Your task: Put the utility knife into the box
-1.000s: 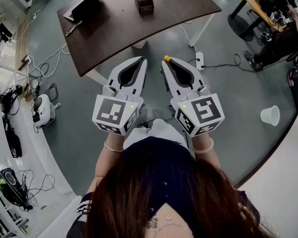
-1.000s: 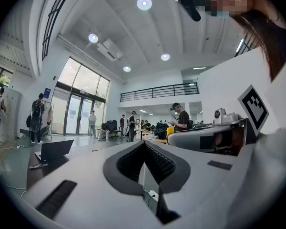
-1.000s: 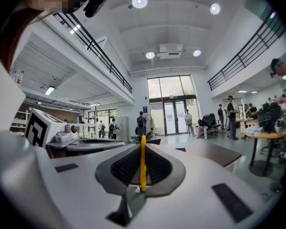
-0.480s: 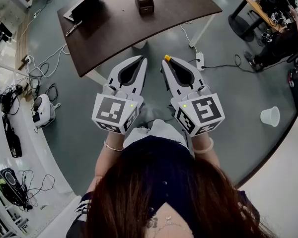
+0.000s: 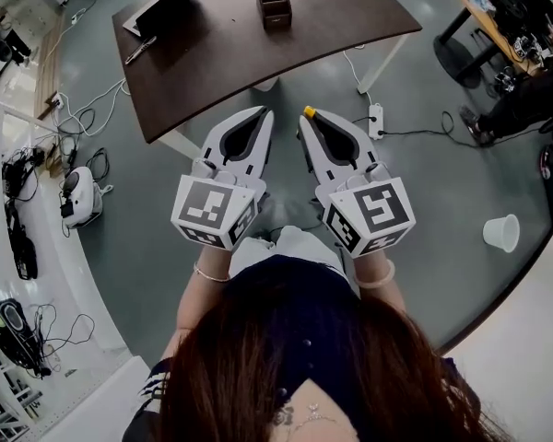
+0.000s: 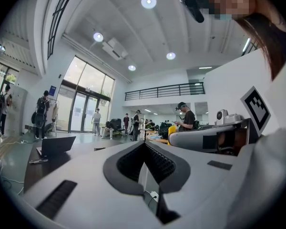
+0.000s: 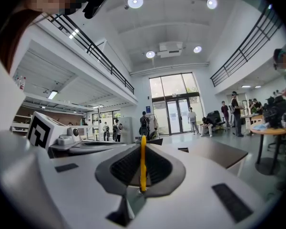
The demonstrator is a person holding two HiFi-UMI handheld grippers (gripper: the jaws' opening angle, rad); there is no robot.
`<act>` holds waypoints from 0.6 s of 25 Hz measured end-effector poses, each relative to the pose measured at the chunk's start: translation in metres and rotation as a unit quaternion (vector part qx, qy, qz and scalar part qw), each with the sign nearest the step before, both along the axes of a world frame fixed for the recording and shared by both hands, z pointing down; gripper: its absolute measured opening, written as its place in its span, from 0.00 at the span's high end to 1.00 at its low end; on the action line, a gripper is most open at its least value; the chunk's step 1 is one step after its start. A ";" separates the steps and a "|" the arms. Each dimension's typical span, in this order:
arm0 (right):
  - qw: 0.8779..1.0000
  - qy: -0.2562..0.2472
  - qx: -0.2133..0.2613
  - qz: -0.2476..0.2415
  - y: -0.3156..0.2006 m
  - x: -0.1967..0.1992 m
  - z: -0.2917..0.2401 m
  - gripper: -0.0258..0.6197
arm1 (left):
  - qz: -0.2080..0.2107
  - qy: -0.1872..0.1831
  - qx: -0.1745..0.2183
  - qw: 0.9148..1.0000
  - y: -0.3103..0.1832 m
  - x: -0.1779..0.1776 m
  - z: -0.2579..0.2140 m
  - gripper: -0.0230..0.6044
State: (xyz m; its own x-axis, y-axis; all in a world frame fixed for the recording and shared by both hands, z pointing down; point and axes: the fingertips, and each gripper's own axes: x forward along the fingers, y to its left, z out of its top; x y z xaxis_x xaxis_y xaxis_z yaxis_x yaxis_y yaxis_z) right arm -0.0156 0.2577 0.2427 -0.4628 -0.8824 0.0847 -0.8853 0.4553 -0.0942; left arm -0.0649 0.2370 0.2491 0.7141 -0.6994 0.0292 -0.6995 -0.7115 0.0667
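— Where's the knife (image 5: 140, 50)?
— Well ahead and left of the left gripper (image 5: 261, 114) (clenched, empty), beside the laptop (image 5: 166, 3). The right gripper (image 5: 306, 116) pinches a yellow strip (image 7: 143, 163).
— Risk?
— Lying flat, it may skid from the jaws, short of the box (image 5: 273, 5)

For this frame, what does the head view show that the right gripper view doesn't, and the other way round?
Head view only: the white cup and power strip on the floor, and the person's hair from above. Right gripper view only: glass doors with people near them, ceiling lights, and how the yellow utility knife sits edge-on between the closed jaws. Both: the right tool, the knife's yellow tip, and the dark table.
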 end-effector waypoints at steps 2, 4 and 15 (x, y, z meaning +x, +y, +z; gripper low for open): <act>1.000 0.001 -0.002 -0.008 -0.006 0.007 0.002 0.90 | -0.014 -0.001 -0.001 1.000 -0.004 0.002 0.001 0.97; 1.000 0.003 -0.003 -0.015 -0.015 0.013 0.004 0.90 | -0.024 -0.002 -0.002 1.000 -0.012 0.005 0.003 0.97; 1.000 0.000 -0.011 -0.016 -0.065 0.033 0.021 0.91 | -0.005 -0.011 -0.018 1.000 -0.065 0.034 0.020 0.97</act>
State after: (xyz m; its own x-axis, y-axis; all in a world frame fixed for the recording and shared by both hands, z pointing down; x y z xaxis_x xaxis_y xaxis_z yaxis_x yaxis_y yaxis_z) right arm 0.0172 0.1927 0.2633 -0.4910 -0.8649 0.1042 -0.8703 0.4815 -0.1037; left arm -0.0308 0.1717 0.2694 0.7063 -0.7045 0.0690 -0.7079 -0.7022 0.0767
